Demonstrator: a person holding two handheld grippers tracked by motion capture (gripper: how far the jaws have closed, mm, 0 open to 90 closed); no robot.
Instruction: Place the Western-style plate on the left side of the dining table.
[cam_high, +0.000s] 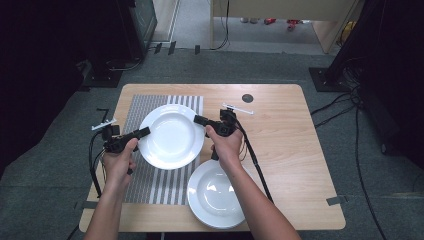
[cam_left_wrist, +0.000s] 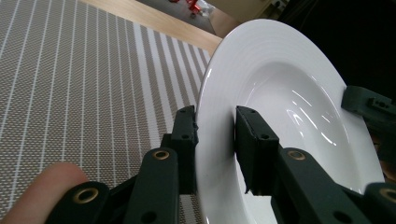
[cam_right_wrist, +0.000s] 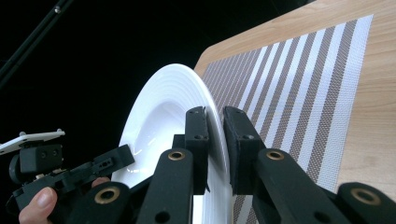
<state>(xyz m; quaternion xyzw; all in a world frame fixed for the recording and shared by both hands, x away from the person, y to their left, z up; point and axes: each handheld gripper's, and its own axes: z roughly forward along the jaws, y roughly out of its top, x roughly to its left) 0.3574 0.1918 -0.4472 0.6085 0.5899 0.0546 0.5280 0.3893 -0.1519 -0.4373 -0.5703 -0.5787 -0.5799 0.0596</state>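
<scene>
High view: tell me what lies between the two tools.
The white plate spans that stretch in the high view: the left tool clamps its left rim, the right tool its right rim, above the striped placemat.

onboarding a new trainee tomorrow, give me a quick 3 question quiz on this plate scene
1. True or false: both grippers grip the same plate.
2. What lies on the table under the lifted plate? A) a striped placemat B) a towel C) a tray
3. Where do the other plates sit?

Key:
1. True: the left gripper and the right gripper each clamp their fingers on opposite rims of the lifted plate.
2. A: the striped placemat.
3. The stacked plates sit near the table's front edge, just right of the placemat.
</scene>
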